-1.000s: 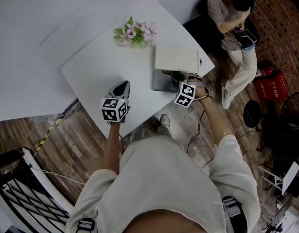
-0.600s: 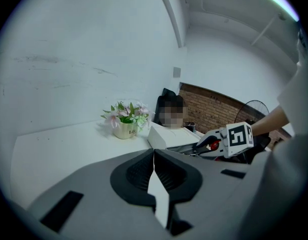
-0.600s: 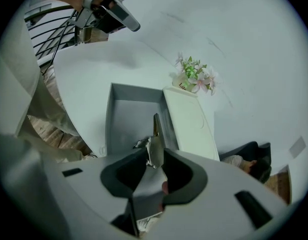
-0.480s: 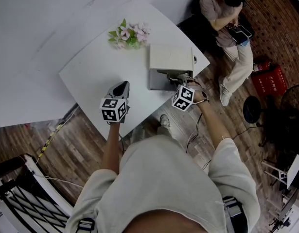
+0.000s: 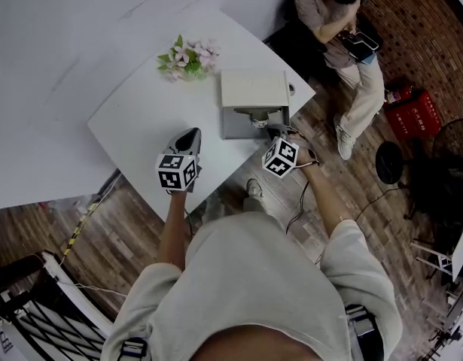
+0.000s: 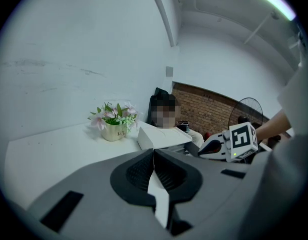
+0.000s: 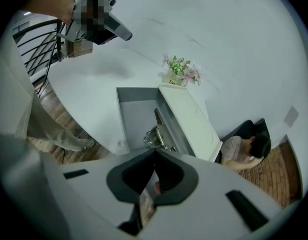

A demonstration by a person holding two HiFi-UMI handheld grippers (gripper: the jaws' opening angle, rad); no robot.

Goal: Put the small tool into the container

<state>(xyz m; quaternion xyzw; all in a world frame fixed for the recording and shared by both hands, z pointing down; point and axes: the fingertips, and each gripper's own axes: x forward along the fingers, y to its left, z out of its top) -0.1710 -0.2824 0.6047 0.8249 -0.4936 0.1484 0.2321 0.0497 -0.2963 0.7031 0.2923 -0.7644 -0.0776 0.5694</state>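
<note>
Looking along the right gripper (image 7: 155, 153), we find its jaws pressed together with nothing we can make out clamped between them. Straight ahead of their tips, and close, stands the container (image 7: 133, 109), an open grey box with its white lid (image 7: 186, 119) raised on the gripper's right. What we take for the small tool (image 7: 155, 131), a shiny metal piece, lies inside that box against the foot of the lid, just beyond the jaw tips. Its long axis runs away from the gripper, roughly in line with the jaws and alongside the lid's lower edge. Whether it lies flat on the box floor or leans on the lid we cannot tell.

Our left gripper (image 5: 190, 134) is also closed and empty. It hangs over the white table (image 5: 141, 111), with the container well off to its right and a pot of flowers (image 5: 184, 55) further ahead of it. So the right gripper is by far the nearer to the tool.

We judge the tool to be already in the container, so the placing looks done or nearly so. Any further move falls to the right gripper. It would have to draw straight back along the tool's axis, because a sideways swing to its right could knock the lid.
</note>
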